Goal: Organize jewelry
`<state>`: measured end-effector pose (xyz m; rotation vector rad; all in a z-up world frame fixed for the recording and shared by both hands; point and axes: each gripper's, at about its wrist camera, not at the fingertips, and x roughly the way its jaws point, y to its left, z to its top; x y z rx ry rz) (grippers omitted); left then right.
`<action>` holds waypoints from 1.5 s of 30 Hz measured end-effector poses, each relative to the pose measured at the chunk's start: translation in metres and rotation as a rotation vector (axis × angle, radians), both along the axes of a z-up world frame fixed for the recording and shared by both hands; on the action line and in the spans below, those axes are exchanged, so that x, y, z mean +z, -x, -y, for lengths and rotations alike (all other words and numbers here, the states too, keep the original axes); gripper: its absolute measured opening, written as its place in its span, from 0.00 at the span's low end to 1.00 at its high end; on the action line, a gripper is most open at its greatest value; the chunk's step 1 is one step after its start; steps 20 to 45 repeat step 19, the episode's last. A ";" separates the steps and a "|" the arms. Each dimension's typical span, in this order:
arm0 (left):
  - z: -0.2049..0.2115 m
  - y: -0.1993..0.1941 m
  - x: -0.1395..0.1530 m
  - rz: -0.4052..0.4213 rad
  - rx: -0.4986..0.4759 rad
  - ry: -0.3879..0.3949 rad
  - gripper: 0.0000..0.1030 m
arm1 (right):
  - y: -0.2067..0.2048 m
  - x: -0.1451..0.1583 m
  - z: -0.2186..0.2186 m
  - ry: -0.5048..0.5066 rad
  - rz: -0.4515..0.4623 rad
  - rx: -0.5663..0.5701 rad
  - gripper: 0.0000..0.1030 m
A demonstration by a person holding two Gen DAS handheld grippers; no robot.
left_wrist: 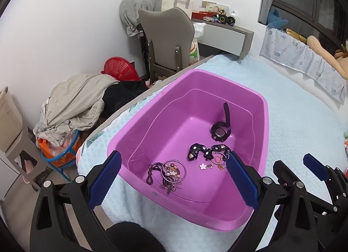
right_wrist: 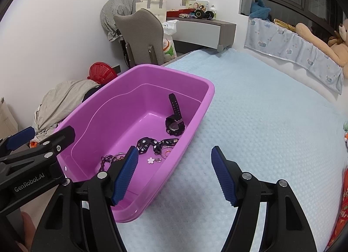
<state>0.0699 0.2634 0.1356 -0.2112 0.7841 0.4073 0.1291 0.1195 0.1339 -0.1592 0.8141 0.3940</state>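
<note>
1. We hold the left gripper [left_wrist: 171, 178] over the near end of a purple tub [left_wrist: 121, 134], jaws spread wide with nothing between them.
2. We hold the right gripper [right_wrist: 175, 173] just to the right of the tub [right_wrist: 208, 100], over the light blue blanket [right_wrist: 261, 110] on the bed; its jaws are also wide apart and grip nothing.
3. In the left wrist view the right gripper shows at about 4 o'clock, beside the tub's right rim.
4. The jewelry lies on the tub floor. A black watch [left_wrist: 220, 131] sits at about 1 o'clock from the tub's middle, its strap leaning against the right wall.
5. A black patterned ribbon [left_wrist: 206, 151] lies just nearer than the watch, with a white flower charm [left_wrist: 203, 166] and small rings [left_wrist: 216, 160] at its 6 o'clock.
6. A round bracelet with charms [left_wrist: 174, 170] and a dark cord [left_wrist: 151, 172] lie at about 7 o'clock from the ribbon, near the tub's near wall.
7. Beyond the bed, at 11 o'clock, stand a grey chair [left_wrist: 166, 32] and a red basket [left_wrist: 120, 68].
</note>
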 end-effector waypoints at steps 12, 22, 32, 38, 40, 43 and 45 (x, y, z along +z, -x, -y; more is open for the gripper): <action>0.002 0.000 0.000 0.003 -0.008 0.007 0.93 | 0.002 -0.001 -0.003 0.001 -0.002 0.003 0.65; -0.001 0.002 -0.003 -0.005 0.010 0.014 0.93 | 0.002 -0.002 -0.005 -0.002 -0.006 0.004 0.65; -0.001 0.002 -0.003 -0.005 0.010 0.014 0.93 | 0.002 -0.002 -0.005 -0.002 -0.006 0.004 0.65; -0.001 0.002 -0.003 -0.005 0.010 0.014 0.93 | 0.002 -0.002 -0.005 -0.002 -0.006 0.004 0.65; -0.001 0.002 -0.003 -0.005 0.010 0.014 0.93 | 0.002 -0.002 -0.005 -0.002 -0.006 0.004 0.65; -0.001 0.002 -0.003 -0.005 0.010 0.014 0.93 | 0.002 -0.002 -0.005 -0.002 -0.006 0.004 0.65; -0.001 0.002 -0.003 -0.005 0.010 0.014 0.93 | 0.002 -0.002 -0.005 -0.002 -0.006 0.004 0.65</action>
